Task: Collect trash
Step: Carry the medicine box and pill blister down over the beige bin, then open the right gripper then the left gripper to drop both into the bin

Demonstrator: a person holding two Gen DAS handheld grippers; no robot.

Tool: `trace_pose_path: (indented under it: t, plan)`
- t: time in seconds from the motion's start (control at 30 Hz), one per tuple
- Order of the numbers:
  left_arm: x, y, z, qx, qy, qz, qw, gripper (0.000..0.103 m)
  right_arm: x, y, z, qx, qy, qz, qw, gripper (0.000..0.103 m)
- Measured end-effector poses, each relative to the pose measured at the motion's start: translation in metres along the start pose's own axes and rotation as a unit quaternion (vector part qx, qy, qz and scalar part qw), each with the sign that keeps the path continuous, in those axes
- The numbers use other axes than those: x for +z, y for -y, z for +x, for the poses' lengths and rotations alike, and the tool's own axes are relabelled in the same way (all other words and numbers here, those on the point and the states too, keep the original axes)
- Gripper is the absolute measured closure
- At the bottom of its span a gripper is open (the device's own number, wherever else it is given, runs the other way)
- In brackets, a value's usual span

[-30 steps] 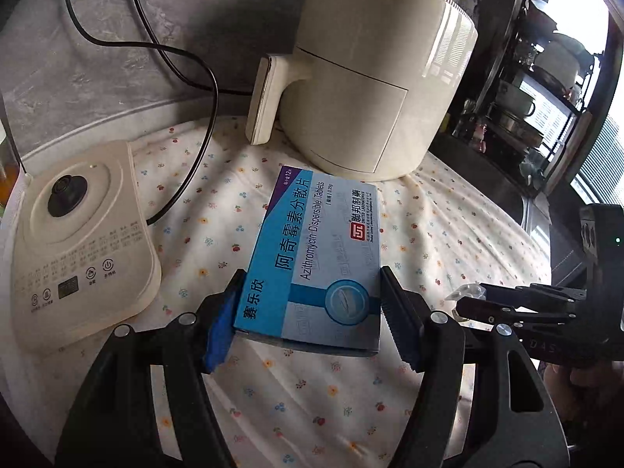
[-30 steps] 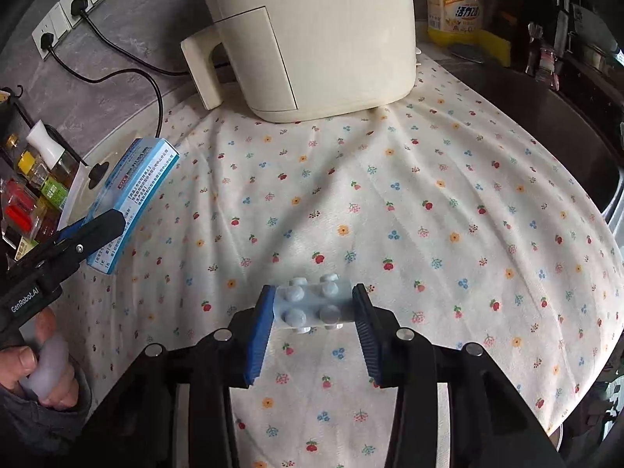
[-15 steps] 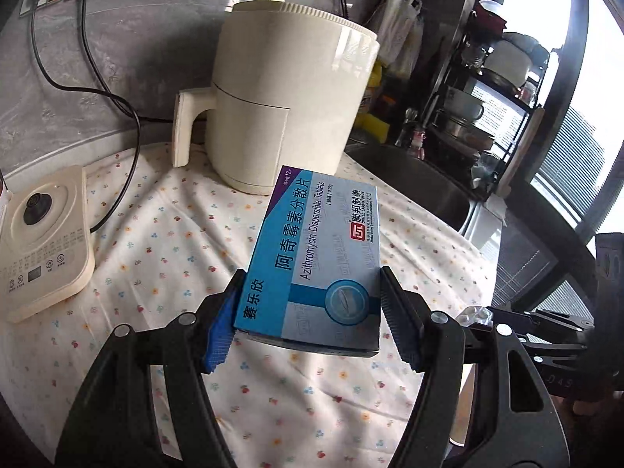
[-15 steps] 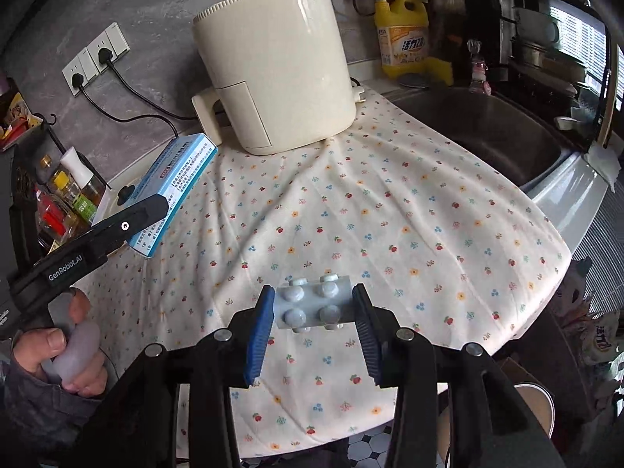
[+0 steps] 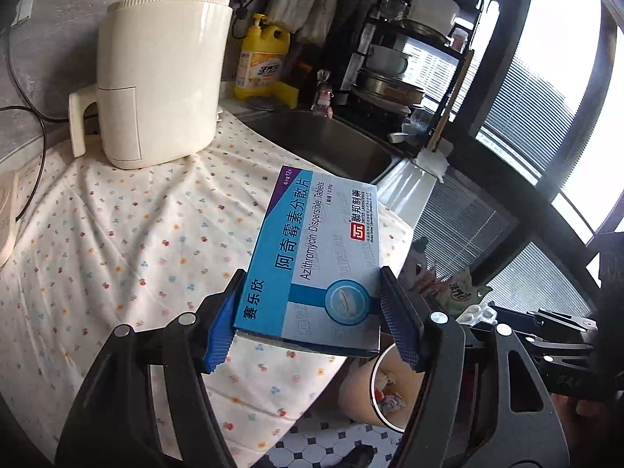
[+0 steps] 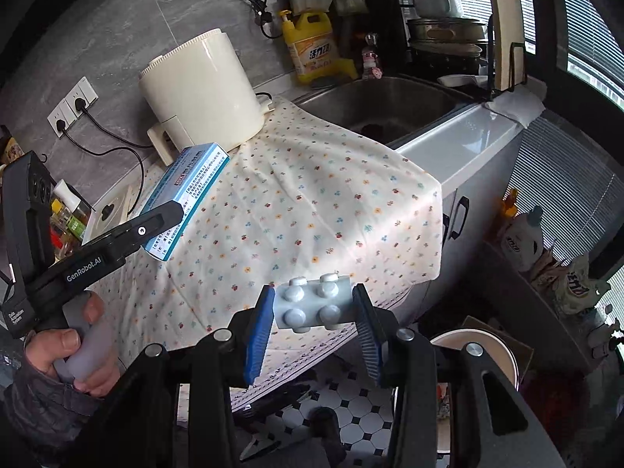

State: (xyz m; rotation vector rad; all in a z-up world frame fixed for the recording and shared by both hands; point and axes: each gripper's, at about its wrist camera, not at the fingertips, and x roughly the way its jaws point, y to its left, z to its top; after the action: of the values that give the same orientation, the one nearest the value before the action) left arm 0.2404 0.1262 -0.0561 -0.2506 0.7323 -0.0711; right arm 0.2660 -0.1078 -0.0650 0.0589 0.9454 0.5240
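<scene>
My left gripper is shut on a blue and white medicine box and holds it in the air past the counter's front right corner. The box also shows in the right wrist view. My right gripper is shut on a silvery pill blister pack, held in the air off the counter edge. The pack also shows in the left wrist view. A cream trash bin with scraps inside stands on the tiled floor below both grippers; its rim shows in the right wrist view.
A flowered cloth covers the counter. A cream air fryer stands at the back, a steel sink to its right. A yellow detergent bottle and a dish rack stand behind the sink. Bags lie by the window.
Both grippers have pulled up and back to the right, off the counter, carrying their loads. The floor and trash bin have come into view below them.
</scene>
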Motion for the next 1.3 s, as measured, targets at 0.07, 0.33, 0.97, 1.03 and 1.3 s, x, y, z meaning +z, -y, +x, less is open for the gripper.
trace_pose_path:
  t: [0.07,0.33,0.97,1.03,1.3]
  plan:
    - [-0.004,0.017,0.006,-0.005,-0.006,0.006,0.9999,0.036,-0.006,0.016,-0.007,-0.004,-0.002,0.009,1.0,0.062]
    - [-0.029,0.078,0.033,-0.023,-0.041,0.02,0.9987,0.036,-0.037,0.076,-0.02,-0.02,-0.025,0.036,0.999,0.062]
    - [-0.143,0.162,0.123,-0.026,-0.126,-0.035,0.991,0.036,-0.107,0.208,0.044,-0.059,-0.127,0.016,0.99,0.06]
    - [-0.159,0.165,0.136,-0.024,-0.141,-0.041,0.9889,0.036,-0.114,0.219,0.056,-0.052,-0.14,0.019,0.989,0.038]
    - [-0.203,0.184,0.18,-0.03,-0.196,-0.047,0.9791,0.036,-0.137,0.257,0.051,-0.087,-0.158,0.019,0.983,0.033]
